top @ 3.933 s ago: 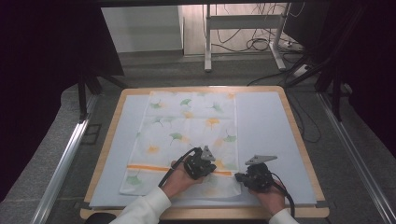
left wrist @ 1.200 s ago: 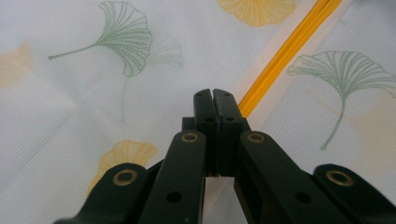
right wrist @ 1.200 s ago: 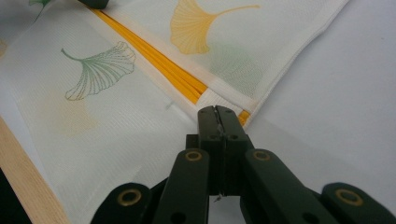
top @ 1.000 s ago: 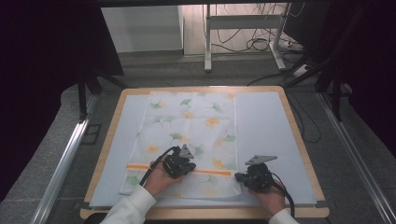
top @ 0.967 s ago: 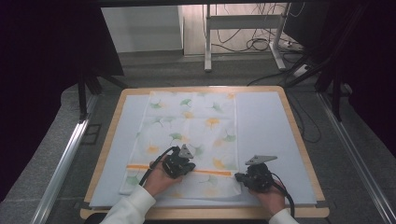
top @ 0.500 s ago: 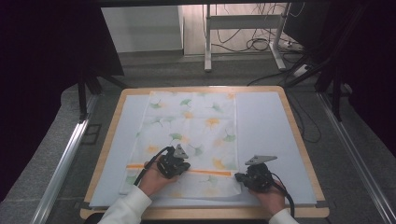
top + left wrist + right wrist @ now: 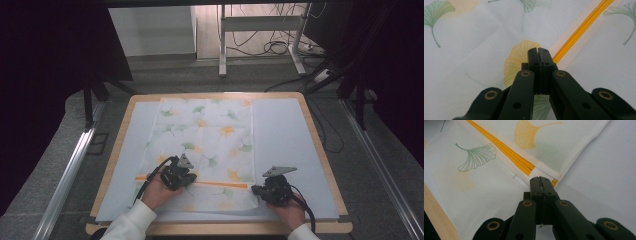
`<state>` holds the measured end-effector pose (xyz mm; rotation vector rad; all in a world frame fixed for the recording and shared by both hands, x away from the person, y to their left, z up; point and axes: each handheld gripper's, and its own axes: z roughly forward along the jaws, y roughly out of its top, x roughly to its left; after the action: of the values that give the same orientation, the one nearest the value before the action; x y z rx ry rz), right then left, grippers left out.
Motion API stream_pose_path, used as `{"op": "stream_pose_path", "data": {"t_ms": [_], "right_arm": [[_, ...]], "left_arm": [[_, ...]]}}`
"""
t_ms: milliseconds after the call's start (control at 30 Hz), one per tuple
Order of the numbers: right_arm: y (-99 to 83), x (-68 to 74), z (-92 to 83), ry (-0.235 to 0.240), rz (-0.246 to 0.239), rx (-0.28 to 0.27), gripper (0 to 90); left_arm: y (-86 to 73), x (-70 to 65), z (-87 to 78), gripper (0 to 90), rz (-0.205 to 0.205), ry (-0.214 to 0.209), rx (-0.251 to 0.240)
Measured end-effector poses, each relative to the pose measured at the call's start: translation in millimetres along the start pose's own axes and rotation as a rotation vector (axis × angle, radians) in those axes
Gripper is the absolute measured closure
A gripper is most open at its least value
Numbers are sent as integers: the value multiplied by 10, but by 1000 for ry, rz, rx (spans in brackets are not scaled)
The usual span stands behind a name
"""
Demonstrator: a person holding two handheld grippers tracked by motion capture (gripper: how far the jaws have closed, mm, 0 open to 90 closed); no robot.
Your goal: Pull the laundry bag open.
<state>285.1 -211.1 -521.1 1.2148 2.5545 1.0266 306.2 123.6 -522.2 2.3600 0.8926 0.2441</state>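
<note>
A white cloth [image 7: 210, 135] printed with green and yellow ginkgo leaves lies flat on the table, with an orange stripe [image 7: 220, 184] across its near part. My left gripper [image 7: 186, 176] rests on the cloth near the stripe's left part. In the left gripper view the left gripper [image 7: 538, 50] is shut over a yellow leaf [image 7: 516, 60], and the stripe [image 7: 584, 25] runs off to the upper right. My right gripper [image 7: 257, 190] sits at the cloth's near right edge. In the right gripper view the right gripper [image 7: 539, 178] is shut, tips at the stripe's end [image 7: 554, 182].
The cloth lies on a pale blue mat [image 7: 285, 135] on a table with a wooden rim [image 7: 320, 150]. Bare mat stretches to the right of the cloth. Metal rails [image 7: 70, 170] flank the table, and cables [image 7: 280, 47] lie on the floor beyond.
My left gripper has slid leftward over the cloth along the orange stripe. The right gripper has stayed at the cloth's right edge.
</note>
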Motion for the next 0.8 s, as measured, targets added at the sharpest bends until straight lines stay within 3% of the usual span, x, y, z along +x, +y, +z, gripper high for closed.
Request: {"op": "stream_pose_path", "data": {"t_ms": [800], "right_arm": [[-3,-3,1,2,0,-4,891]], "left_arm": [[-151,107,-106,900,-21,39,7]]}}
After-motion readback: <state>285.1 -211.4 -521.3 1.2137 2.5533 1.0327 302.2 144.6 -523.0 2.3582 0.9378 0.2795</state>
